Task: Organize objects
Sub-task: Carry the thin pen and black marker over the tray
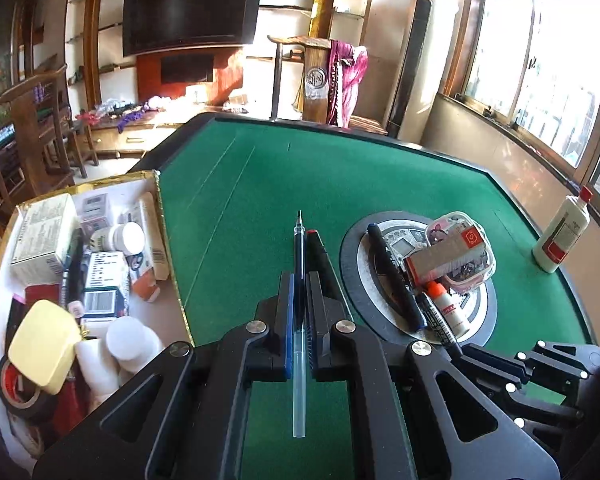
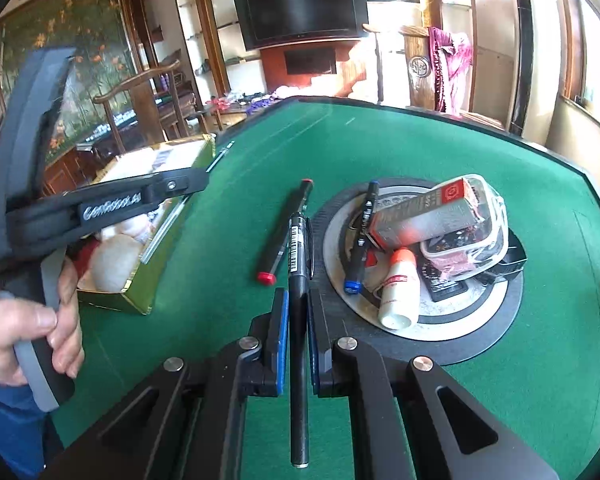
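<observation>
Now | my left gripper [image 1: 299, 280] clamps a pen refill [image 1: 299, 320]; right gripper [image 2: 298, 312] clamps a black pen [image 2: 299, 300] | box [image 1: 166, 240] at table's left edge already part-filled | red-capped marker [image 2: 286, 232], centre-hub clutter, white bottle [image 1: 562, 236] left, I judge.

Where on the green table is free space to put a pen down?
Bare green felt lies between the gold-edged box and the round centre plate, and beyond both. The box and plate are crowded; a red-capped marker lies beside the plate.
</observation>
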{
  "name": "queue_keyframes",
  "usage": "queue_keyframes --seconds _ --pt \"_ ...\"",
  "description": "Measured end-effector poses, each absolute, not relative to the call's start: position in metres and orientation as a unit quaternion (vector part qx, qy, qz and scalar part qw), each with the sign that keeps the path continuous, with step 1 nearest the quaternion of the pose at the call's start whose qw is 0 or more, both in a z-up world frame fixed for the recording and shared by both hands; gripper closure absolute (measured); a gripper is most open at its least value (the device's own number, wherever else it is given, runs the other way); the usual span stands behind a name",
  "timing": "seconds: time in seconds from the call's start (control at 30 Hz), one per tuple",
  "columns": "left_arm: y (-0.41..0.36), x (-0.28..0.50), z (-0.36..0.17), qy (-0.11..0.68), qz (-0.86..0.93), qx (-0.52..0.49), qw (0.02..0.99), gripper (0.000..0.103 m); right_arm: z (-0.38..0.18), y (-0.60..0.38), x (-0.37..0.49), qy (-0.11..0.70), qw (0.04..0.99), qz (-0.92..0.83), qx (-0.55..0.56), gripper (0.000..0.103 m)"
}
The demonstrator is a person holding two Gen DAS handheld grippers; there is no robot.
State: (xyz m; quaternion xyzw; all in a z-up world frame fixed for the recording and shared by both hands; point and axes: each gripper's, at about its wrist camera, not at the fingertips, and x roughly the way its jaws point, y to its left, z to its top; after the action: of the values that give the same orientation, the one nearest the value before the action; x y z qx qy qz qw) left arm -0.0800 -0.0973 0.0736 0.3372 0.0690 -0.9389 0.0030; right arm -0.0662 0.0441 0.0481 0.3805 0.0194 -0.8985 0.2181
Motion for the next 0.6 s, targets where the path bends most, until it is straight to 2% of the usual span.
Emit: queue_keyframes --seconds 0.2,0.6 --pt "-0.113 -0.045 0.085 0.055 -0.948 0.311 0.028 0.099 0.053 0.026 -0.058 0.014 0.237 -0.897 0.374 0.096" --pt "-0.158 -0.003 0.094 0.073 -0.955 0.281 0.060 0.099 0.062 -0.027 -0.046 0.005 0.277 -0.891 0.359 0.097"
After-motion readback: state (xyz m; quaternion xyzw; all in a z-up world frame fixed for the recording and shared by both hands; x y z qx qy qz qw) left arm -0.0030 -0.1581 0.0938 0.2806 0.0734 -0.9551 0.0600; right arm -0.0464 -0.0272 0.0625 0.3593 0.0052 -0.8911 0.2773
